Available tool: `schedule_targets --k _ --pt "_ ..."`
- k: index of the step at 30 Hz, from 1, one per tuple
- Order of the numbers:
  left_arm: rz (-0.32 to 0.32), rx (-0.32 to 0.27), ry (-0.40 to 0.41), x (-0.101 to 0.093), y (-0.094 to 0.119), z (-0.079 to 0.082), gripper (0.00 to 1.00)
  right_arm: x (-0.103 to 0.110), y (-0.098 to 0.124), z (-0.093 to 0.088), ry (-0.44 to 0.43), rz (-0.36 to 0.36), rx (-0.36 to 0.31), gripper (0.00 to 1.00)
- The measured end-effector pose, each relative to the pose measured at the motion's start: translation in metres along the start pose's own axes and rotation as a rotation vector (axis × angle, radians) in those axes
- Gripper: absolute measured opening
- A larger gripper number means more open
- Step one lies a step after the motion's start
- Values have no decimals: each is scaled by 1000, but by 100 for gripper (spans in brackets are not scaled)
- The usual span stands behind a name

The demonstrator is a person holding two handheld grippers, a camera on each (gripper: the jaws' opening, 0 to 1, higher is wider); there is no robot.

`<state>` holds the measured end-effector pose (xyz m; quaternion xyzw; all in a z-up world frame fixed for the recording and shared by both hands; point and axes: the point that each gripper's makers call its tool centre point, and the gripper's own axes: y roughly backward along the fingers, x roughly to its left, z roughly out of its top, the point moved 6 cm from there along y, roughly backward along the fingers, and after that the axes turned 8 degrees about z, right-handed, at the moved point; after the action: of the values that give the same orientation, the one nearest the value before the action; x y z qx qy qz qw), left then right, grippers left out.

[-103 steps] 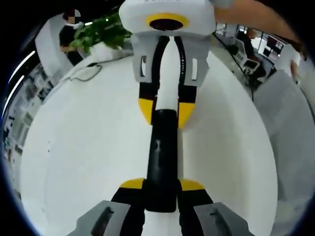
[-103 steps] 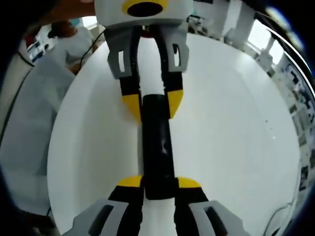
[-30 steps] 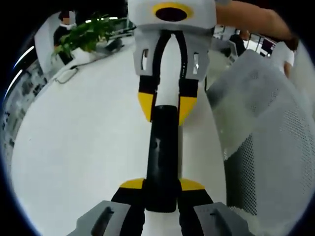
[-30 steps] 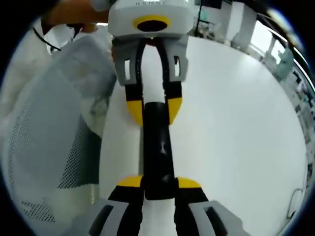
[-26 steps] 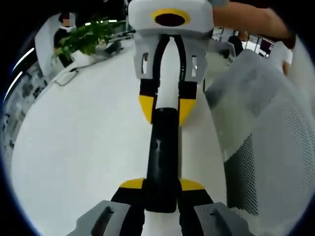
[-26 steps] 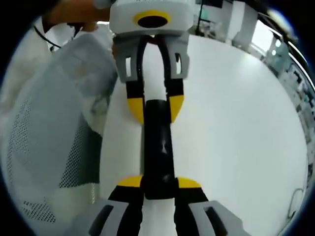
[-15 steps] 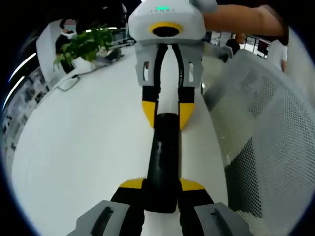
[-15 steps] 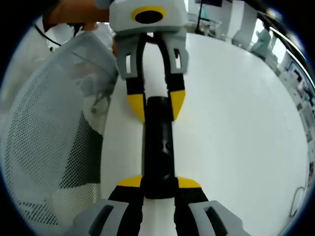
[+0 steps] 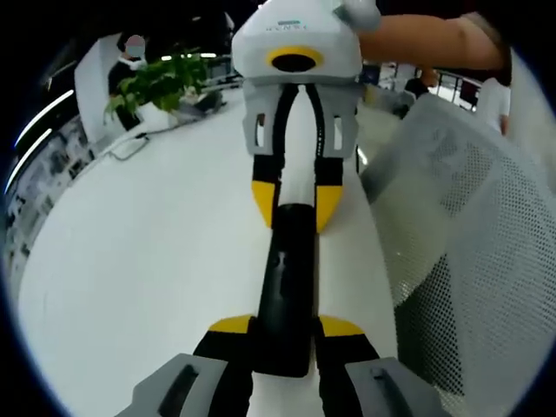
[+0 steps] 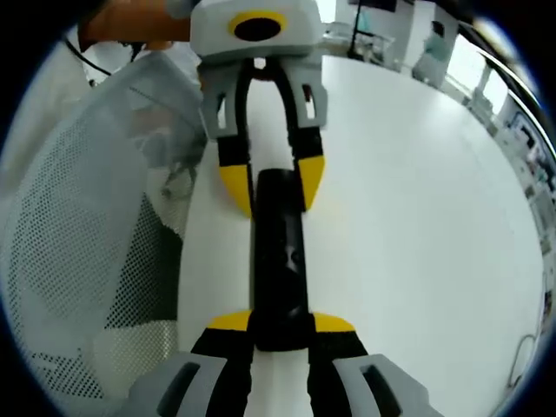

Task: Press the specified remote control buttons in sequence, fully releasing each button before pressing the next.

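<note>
A long black remote control (image 9: 285, 278) is held lengthwise above the white table (image 9: 139, 261), one gripper at each end. In the left gripper view my left gripper (image 9: 287, 328) is shut on its near end. My right gripper (image 9: 295, 201) reaches in from the top, yellow tips clamped on the far end. The right gripper view mirrors this: the remote control (image 10: 278, 261) runs up from my right gripper (image 10: 280, 323) to my left gripper (image 10: 273, 184). The buttons face cannot be made out.
A grey mesh chair back (image 9: 469, 252) stands close along the table edge, also seen as the chair back (image 10: 87, 252) on the left of the right gripper view. A potted plant (image 9: 161, 78) and a cable (image 9: 130, 143) lie at the table's far end. A person's arm (image 9: 426, 39) crosses the top.
Both cameras have swung, bringing the mesh chair back close beside the grippers. Both grippers keep their hold on the remote's two ends, and their spacing looks the same.
</note>
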<state>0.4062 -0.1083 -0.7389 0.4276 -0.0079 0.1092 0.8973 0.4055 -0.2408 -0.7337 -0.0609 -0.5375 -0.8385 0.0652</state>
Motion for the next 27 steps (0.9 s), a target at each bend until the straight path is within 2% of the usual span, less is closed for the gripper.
schedule_targets --k 15,19,22,27 --pt "9 -2 10 -2 -1 1 24 -1 8 3 -3 -20 -27 22" --pt "8 -2 9 -1 -1 1 24 0 9 3 0 -17 -14 24" --pt "8 -2 9 -2 0 2 24 2 14 4 13 -21 -14 20" --pt "9 -6 12 -1 1 2 24 8 24 7 24 15 5 3"
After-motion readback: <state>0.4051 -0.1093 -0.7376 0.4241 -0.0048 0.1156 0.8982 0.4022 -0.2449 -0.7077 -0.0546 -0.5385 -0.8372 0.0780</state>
